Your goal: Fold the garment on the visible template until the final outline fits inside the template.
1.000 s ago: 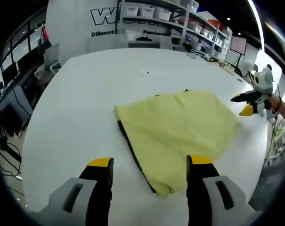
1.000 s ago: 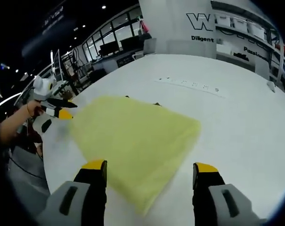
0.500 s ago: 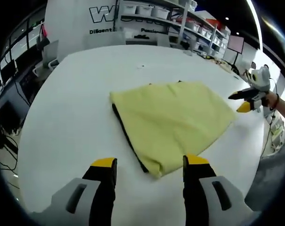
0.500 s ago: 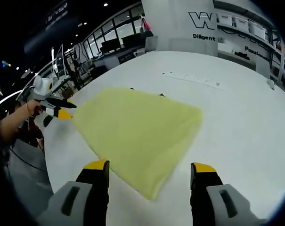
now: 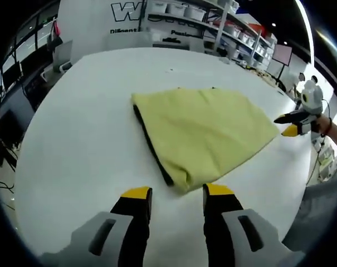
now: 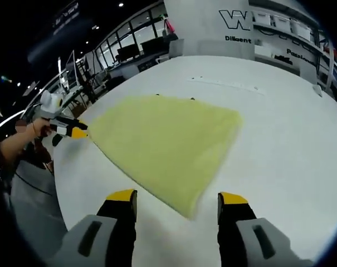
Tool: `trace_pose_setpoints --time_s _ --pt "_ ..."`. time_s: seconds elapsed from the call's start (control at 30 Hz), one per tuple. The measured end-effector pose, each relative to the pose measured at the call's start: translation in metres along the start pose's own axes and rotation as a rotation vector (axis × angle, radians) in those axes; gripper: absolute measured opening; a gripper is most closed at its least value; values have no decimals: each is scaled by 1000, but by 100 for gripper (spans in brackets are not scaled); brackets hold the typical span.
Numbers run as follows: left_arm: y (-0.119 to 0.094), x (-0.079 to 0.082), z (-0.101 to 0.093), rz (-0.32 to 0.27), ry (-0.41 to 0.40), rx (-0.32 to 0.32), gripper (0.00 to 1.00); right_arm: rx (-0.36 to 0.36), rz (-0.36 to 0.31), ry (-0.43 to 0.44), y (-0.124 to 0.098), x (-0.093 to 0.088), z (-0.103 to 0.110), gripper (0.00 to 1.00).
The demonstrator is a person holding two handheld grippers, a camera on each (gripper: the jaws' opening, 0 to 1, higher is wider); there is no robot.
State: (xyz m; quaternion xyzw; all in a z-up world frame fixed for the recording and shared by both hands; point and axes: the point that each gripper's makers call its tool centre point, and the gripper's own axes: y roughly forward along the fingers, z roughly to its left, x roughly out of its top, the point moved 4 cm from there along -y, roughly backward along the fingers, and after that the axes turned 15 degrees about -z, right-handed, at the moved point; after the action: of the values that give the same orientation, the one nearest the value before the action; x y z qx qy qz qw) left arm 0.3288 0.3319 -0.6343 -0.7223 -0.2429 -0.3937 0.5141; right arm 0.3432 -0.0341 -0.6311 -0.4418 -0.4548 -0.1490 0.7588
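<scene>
Table point(image 5: 73, 139) white, yellow garment point(image 5: 207, 130) folded | shelving point(image 5: 213, 22) behind | both hand-held grippers point(image 5: 176, 194) point(image 6: 176, 197) parted, empty

Bright, even overhead light w/ ceiling strip glare at upper right of left gripper view. White surface point(image 5: 73, 139) nearly blown out. Soft shadows. Strong fisheye bending at edges; bkgd slightly soft, dim in right gripper view.

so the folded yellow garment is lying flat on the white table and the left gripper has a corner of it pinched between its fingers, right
Not quite. The yellow garment does lie flat on the white table, but the left gripper holds nothing: in the left gripper view its fingers stand apart just short of the nearest corner, with bare table between them.
</scene>
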Motion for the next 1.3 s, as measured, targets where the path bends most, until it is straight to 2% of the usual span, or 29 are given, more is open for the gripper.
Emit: trace_pose_setpoints --time_s 0.13,0.23,0.33,0.5,0.6,0.73,0.87,1.07,1.2,1.3 --pt "-1 -3 -3 3 -4 -11 27 -6 9 -12 3 -6 0 40" --pt "0 -5 -4 1 -14 -15 22 -11 16 -9 5 -10 0 36" --pt "0 -4 -4 -7 -13 -15 11 -17 21 -12 4 -12 0 32" --pt "1 -3 -8 -20 -44 -31 12 -26 11 -7 3 -12 -3 26" --pt "3 -2 -6 -22 -50 -22 9 -27 9 -12 3 -12 -3 21" --pt "4 -2 -7 -21 -48 -27 7 -38 15 -33 4 -15 -6 8" --pt "2 -3 -8 -10 14 -64 6 -38 16 -30 4 -17 -7 0" --pt "1 -1 -7 12 117 -127 5 -32 18 -33 0 -15 -9 0" --pt "-1 0 -4 67 275 -192 5 -37 12 -15 -3 -15 -13 0" --pt "-3 3 1 84 354 -217 5 -44 11 -6 -7 -15 -15 0"
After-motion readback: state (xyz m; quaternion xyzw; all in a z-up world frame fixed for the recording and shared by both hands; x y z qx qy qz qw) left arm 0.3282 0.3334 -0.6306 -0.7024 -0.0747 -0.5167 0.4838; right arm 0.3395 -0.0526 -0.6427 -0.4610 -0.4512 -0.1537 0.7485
